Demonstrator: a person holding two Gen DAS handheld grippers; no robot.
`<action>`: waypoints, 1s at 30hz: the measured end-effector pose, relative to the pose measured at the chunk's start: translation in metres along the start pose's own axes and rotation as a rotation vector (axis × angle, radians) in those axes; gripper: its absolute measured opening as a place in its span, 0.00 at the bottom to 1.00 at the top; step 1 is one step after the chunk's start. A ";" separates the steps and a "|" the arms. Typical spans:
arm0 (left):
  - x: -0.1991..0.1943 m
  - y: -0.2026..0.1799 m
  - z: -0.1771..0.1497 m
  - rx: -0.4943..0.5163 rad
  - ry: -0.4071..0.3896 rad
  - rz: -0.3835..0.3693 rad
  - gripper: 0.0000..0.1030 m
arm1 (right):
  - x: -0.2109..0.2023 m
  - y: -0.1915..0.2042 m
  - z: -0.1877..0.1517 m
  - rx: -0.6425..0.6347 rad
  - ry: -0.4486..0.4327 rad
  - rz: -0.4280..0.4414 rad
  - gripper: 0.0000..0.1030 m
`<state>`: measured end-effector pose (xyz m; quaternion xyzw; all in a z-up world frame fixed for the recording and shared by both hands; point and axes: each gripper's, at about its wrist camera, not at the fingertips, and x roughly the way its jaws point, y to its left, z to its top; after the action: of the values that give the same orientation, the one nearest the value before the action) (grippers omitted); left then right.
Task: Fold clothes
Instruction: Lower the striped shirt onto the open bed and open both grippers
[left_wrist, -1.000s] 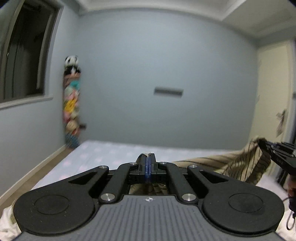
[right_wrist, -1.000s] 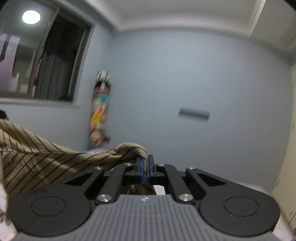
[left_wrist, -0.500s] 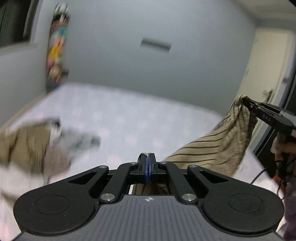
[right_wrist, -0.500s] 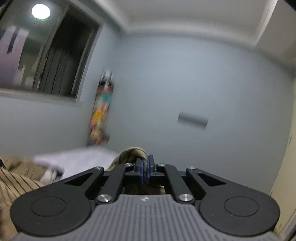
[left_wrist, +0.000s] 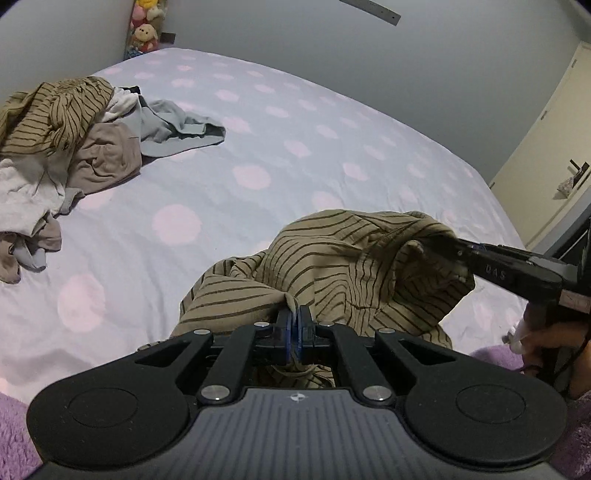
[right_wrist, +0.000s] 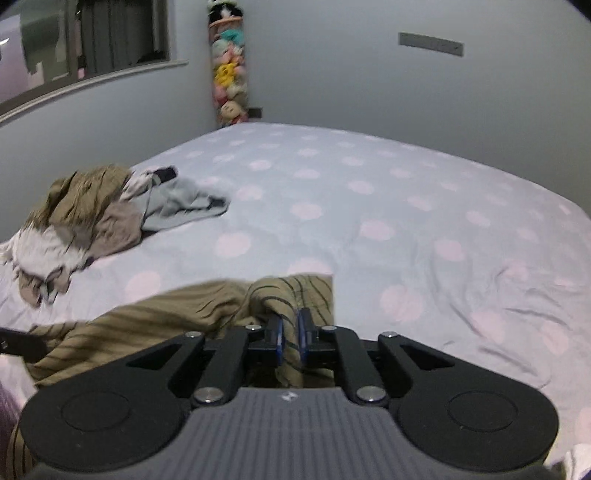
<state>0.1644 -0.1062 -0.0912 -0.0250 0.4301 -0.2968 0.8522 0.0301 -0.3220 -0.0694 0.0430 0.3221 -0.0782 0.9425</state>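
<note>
Filling most of both views, the bed (left_wrist: 288, 122) wears a pale sheet with pink dots. At its far left lies a pile of clothes (left_wrist: 66, 133), well apart from the striped shirt (left_wrist: 332, 258), which rests bunched on the near edge. Both the left gripper (left_wrist: 294, 317) and the right gripper (right_wrist: 290, 326) have jaws clamped on the shirt's fabric.

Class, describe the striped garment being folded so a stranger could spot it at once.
Start at the polka-dot bed. On its near edge lies the striped garment, tan with thin dark stripes. Unlike the similar striped piece in the far clothes pile, both claws pinch it.
</note>
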 end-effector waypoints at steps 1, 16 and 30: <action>-0.001 -0.001 -0.002 0.006 -0.003 0.006 0.01 | -0.001 0.000 -0.003 0.003 -0.001 0.005 0.30; 0.003 0.042 0.033 0.165 -0.009 0.122 0.46 | -0.005 -0.053 -0.036 0.071 0.192 -0.163 0.71; 0.087 0.064 0.029 0.143 0.221 0.092 0.48 | 0.062 -0.033 -0.055 -0.098 0.466 -0.093 0.67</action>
<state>0.2568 -0.1057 -0.1544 0.0885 0.4998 -0.2885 0.8119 0.0400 -0.3543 -0.1522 -0.0005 0.5359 -0.0938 0.8390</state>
